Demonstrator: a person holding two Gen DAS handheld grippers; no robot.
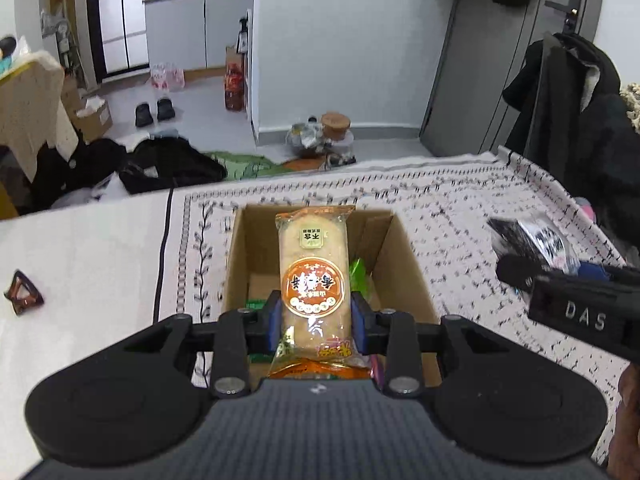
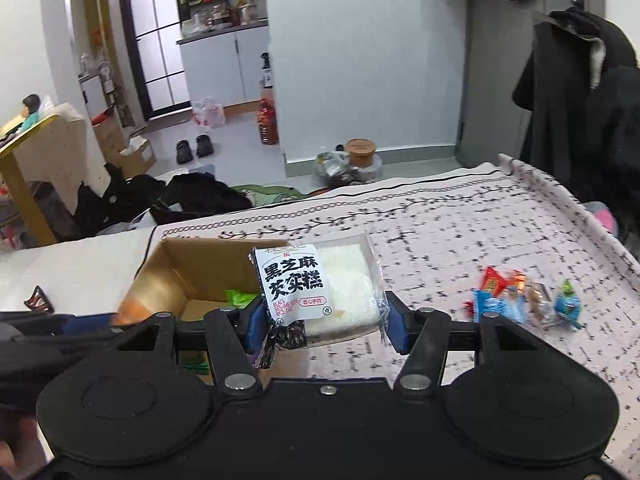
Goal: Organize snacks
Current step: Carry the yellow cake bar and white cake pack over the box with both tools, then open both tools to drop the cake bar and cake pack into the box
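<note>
The left gripper (image 1: 316,314), tilted downward, clamps the orange rice-cracker pack (image 1: 314,276) lengthwise right above the open cardboard box (image 1: 404,264), probably to drop it inside, while the right gripper (image 2: 322,320), also tilted, grips the black sesame cake pack (image 2: 320,292) at the box's right edge.

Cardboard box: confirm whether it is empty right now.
No, the cardboard box already holds a green packet on its floor.

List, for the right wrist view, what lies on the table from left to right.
Brown hair clip → cardboard box → black sesame cake packet, held in the right gripper → heap of small wrapped snacks.
</note>
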